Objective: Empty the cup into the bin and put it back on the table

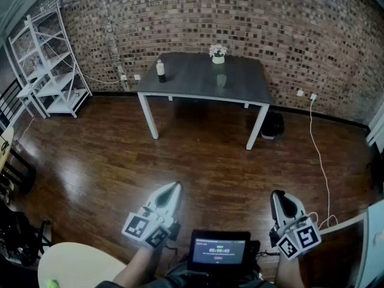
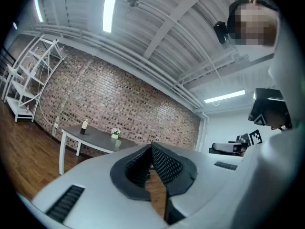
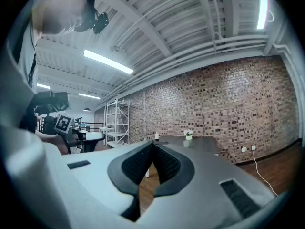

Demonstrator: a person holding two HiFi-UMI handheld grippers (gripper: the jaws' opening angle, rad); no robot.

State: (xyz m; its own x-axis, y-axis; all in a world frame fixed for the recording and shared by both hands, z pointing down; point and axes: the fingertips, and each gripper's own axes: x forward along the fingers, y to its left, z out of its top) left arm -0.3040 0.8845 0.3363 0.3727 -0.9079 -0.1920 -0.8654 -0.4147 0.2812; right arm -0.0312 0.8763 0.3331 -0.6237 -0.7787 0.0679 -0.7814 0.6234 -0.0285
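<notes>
A dark table (image 1: 192, 77) stands by the brick wall across the room. On it is a small translucent cup (image 1: 221, 80), just in front of a white flower pot (image 1: 218, 53), and a bottle (image 1: 161, 69) stands at the left end. A black bin (image 1: 273, 125) sits on the floor by the table's right leg. My left gripper (image 1: 175, 186) and right gripper (image 1: 277, 194) are low and close to me, far from the table. Both are shut and hold nothing. The right gripper view shows the cup (image 3: 187, 143) far off past the shut jaws.
A white shelf unit (image 1: 51, 65) stands at the left wall. A white cable (image 1: 318, 155) trails from a wall socket over the wood floor on the right. A round pale table (image 1: 78, 266) is at my lower left. A small screen (image 1: 219, 251) is on my chest.
</notes>
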